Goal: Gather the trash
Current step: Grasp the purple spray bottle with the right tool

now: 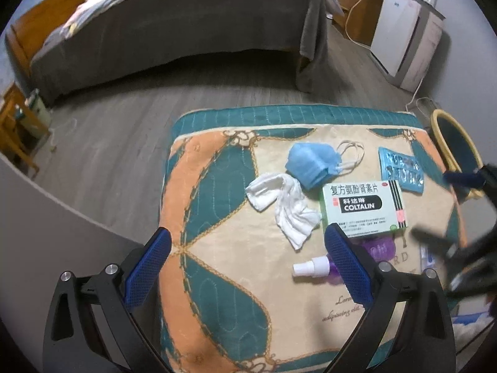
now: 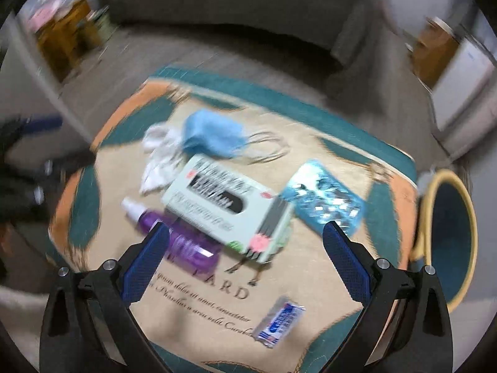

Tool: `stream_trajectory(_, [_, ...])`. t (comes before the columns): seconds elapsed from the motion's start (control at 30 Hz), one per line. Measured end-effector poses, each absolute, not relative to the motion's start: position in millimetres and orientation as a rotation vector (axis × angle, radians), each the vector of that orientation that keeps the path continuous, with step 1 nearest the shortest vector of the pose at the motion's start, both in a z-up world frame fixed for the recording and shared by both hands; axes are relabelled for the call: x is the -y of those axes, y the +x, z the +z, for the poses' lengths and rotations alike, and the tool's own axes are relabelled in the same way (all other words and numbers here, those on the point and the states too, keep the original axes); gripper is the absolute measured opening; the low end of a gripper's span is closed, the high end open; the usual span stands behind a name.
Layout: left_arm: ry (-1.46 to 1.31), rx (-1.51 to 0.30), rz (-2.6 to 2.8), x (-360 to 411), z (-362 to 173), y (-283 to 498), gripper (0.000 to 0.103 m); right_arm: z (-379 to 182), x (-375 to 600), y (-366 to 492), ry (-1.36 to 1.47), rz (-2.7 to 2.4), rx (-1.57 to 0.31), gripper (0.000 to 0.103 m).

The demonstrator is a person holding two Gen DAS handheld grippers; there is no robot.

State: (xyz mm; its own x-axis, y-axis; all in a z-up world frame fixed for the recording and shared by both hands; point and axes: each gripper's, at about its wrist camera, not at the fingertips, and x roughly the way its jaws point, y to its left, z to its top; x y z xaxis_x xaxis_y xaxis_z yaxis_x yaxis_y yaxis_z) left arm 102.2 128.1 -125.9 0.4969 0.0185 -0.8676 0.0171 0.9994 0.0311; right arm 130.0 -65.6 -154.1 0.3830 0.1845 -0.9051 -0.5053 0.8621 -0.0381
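Note:
On a quilted teal, orange and cream cushion (image 1: 217,242) lie a blue face mask (image 1: 312,164), a crumpled white tissue (image 1: 285,206), a green COLTALIN medicine box (image 1: 363,206), a blue blister pack (image 1: 400,169), a purple spray bottle (image 1: 320,269) and, in the right wrist view, a small sachet (image 2: 279,320). My left gripper (image 1: 248,267) is open and empty above the cushion's near side. My right gripper (image 2: 245,264) is open and empty above the box (image 2: 226,205) and bottle (image 2: 183,242); its view is blurred. The mask (image 2: 211,136), tissue (image 2: 158,161) and blister pack (image 2: 326,199) show there too.
A round bin with a yellow rim and dark blue inside (image 2: 450,233) stands right of the cushion; it also shows in the left wrist view (image 1: 453,143). A bed with a grey cover (image 1: 186,31) lies beyond on the wooden floor. A white cabinet (image 1: 403,31) stands at the far right.

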Motion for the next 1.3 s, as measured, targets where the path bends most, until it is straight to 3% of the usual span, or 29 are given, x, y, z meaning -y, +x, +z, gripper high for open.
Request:
stream_trajectory(0.3, [0.097,-1.075,-0.043,-139.1,-128.6,98.8,0.098,-187.3,19.5,105.3,-0.478,0.594,-1.126,0.072])
stream_trajectory(0.47, [0.123,-1.092,-0.045,-144.4,-134.1,100.9,0.098,-207.8,8.9,104.2,-0.537,0.598,-1.155,0.071])
stream_trajectory(0.6, [0.094,-1.102,-0.042,-152.6,-136.1,102.2,0.098,-216.0,4.5,103.7,-0.525,0.655,-1.205,0.063])
stream_trajectory(0.87, [0.059,-1.119,-0.027,-160.0,-137.8,104.3,0.098,-230.0,-10.9,104.5,-0.503,0.650,-1.208,0.063])
stream_trajectory(0.97, [0.056,-1.121,-0.025,-161.1,-138.7,105.3,0.098,-229.9,-15.4,104.7,-0.495,0.659,-1.206,0.038])
stream_trajectory(1.0, [0.054,-1.122,-0.026,-161.1,-139.1,105.6,0.098,-227.6,-15.9,105.7,-0.482,0.659,-1.210,0.035])
stream_trajectory(1.3, [0.055,-1.113,-0.050,-147.4,-138.3,108.4,0.098,-192.3,26.6,96.2,-0.412,0.646,-1.169,0.032])
